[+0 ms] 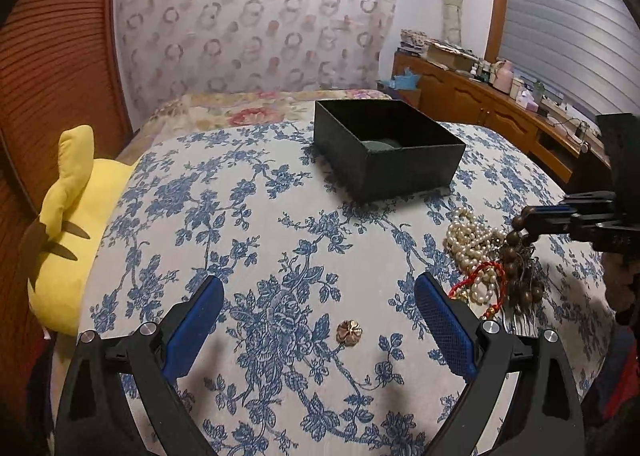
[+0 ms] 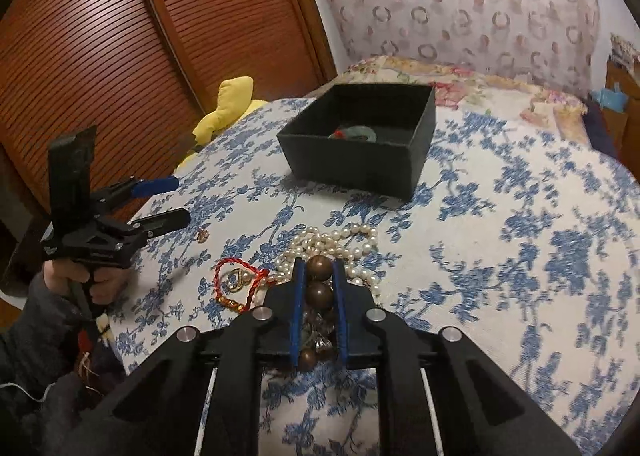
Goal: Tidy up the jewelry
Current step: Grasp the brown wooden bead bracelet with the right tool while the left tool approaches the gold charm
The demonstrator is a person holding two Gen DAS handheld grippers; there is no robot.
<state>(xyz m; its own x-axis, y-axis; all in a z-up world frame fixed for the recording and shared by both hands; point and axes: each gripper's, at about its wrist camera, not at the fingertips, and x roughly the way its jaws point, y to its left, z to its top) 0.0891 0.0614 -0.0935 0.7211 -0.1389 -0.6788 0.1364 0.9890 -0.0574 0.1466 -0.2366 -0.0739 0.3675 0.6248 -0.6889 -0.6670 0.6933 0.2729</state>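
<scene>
Right gripper (image 2: 319, 276), fingers clamped on a brown wooden bead strand (image 2: 319, 281) — tangled white pearl necklaces (image 2: 332, 242) could drag along; left gripper (image 1: 318, 302) gapes empty.

Left wrist view: low over the near bedspread (image 1: 280, 216), facing the far wall. Right wrist view: close above the jewelry pile (image 2: 320, 252), to the right, angled far-left. Shared: black box (image 1: 384, 148) (image 2: 360, 144), pile, yellow plush (image 1: 72, 240) (image 2: 232, 104); each view shows the other gripper.
</scene>
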